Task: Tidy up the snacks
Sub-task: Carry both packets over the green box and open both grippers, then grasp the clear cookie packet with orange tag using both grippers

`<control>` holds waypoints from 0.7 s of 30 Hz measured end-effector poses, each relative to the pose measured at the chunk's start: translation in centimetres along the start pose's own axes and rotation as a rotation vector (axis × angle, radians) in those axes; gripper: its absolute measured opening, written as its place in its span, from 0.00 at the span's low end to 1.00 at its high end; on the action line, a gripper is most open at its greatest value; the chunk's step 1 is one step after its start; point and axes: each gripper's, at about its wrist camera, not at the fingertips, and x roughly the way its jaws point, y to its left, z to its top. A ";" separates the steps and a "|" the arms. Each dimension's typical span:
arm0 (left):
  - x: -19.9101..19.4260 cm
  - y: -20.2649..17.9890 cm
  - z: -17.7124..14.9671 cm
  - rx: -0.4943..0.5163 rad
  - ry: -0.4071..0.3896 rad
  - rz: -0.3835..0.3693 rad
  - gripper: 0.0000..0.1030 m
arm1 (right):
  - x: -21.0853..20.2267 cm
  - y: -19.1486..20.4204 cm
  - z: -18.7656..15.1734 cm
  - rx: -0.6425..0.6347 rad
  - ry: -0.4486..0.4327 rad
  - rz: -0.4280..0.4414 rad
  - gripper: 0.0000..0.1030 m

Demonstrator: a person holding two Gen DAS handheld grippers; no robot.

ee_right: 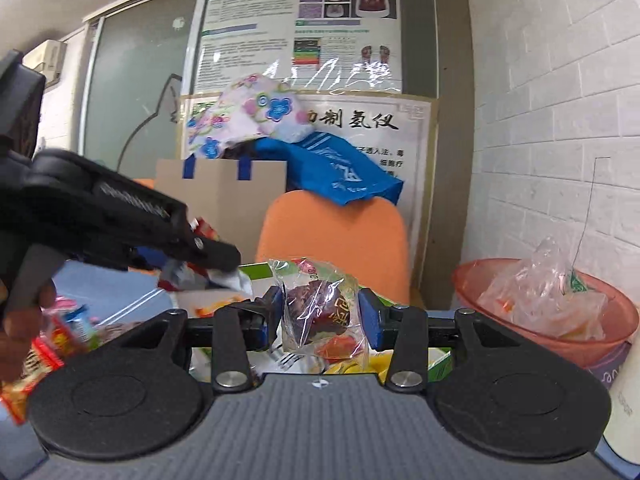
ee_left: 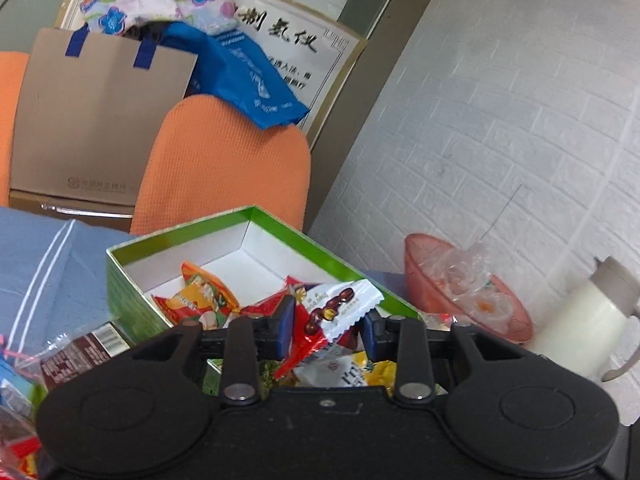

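Observation:
A green box with a white inside [ee_left: 256, 216] holds several snack packets, among them an orange one [ee_left: 200, 292]. My left gripper [ee_left: 329, 330] is shut on a red and white snack packet [ee_left: 340, 308] and holds it over the near part of the box. It shows from the side in the right wrist view [ee_right: 208, 252], its fingers clamped on the same packet [ee_right: 228, 280]. My right gripper [ee_right: 320, 316] is shut on a clear packet with a dark brown snack [ee_right: 320, 308], just above the box edge [ee_right: 256, 270].
A pink bowl [ee_left: 424, 272] with clear wrappers stands right of the box, also in the right wrist view [ee_right: 600, 320]. A white jug [ee_left: 584, 320] is at far right. Loose snacks [ee_right: 60, 336] lie at left on a blue cloth [ee_left: 40, 264]. An orange chair [ee_left: 224, 168] with bags stands behind.

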 end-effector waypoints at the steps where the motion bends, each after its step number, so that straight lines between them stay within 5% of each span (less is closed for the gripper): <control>1: 0.6 0.2 -0.3 -0.002 0.011 0.008 1.00 | 0.8 0.0 -0.4 -0.008 0.023 0.004 0.75; 4: 0.9 0.7 -1.5 0.008 0.038 0.023 1.00 | 2.2 0.1 -2.0 -0.039 0.117 0.011 1.00; 14: -8.9 0.0 -1.6 0.022 -0.075 -0.016 1.00 | -5.1 1.0 -1.6 0.027 0.005 0.027 1.00; 21: -14.7 1.6 -6.0 -0.011 -0.023 -0.001 1.00 | -7.1 3.6 -3.1 0.023 0.123 0.219 1.00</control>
